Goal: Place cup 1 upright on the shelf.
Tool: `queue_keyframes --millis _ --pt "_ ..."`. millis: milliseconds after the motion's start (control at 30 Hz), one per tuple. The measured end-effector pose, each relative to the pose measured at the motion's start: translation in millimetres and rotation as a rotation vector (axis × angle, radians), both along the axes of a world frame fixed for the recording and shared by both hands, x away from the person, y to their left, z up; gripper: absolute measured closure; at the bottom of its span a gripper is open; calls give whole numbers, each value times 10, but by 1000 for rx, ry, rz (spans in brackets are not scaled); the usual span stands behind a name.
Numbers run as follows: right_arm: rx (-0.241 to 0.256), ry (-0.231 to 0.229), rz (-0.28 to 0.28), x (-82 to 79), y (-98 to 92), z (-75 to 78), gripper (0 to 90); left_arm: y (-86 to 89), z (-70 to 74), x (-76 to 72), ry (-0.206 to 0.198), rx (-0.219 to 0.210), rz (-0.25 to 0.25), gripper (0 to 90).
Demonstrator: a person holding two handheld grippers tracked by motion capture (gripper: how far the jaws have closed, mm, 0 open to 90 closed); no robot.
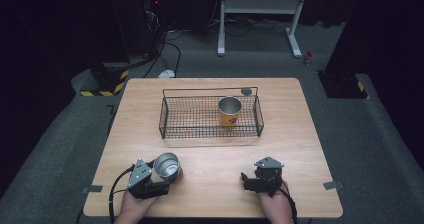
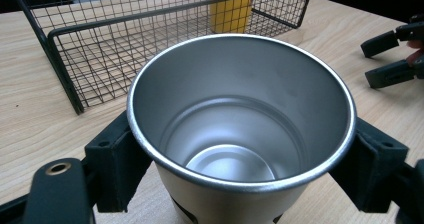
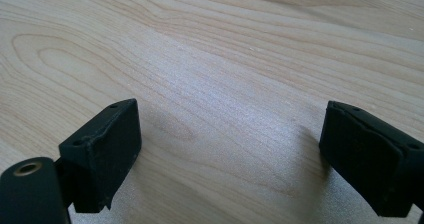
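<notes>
Left gripper (image 1: 167,176), held at the near left of the wooden table (image 1: 295,134), has its jaws closed against both sides of a steel cup (image 1: 167,165), which stands upright on the tabletop with its open mouth up. Right gripper (image 1: 245,178), at the near right, rests low over bare wood with its jaws spread wide and nothing between them. Behind both, a black wire basket (image 1: 210,130) sits mid-table; a yellow cup (image 1: 230,112) stands upright inside its right half.

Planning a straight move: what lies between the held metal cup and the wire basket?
Bare wooden table separates the metal cup from the wire basket, seen in the high view and the left gripper view.
</notes>
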State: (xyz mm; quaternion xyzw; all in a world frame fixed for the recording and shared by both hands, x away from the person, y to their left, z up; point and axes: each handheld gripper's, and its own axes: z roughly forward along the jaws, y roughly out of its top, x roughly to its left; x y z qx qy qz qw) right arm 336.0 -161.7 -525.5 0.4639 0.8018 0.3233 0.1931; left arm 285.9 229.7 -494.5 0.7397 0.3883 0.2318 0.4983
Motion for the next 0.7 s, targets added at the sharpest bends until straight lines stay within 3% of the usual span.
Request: queue_keyframes --millis 233,367,467,700 --pt "0 0 0 0 0 0 96 -1 42 -1 -4 18 6 188" --pt "1 0 -1 0 1 0 96 -21 77 11 3 7 13 187" --pt "1 0 -1 0 0 0 97 -61 129 21 -9 28 17 187" --pt "4 1 -1 1 -3 1 98 -136 260 74 -18 3 34 188"
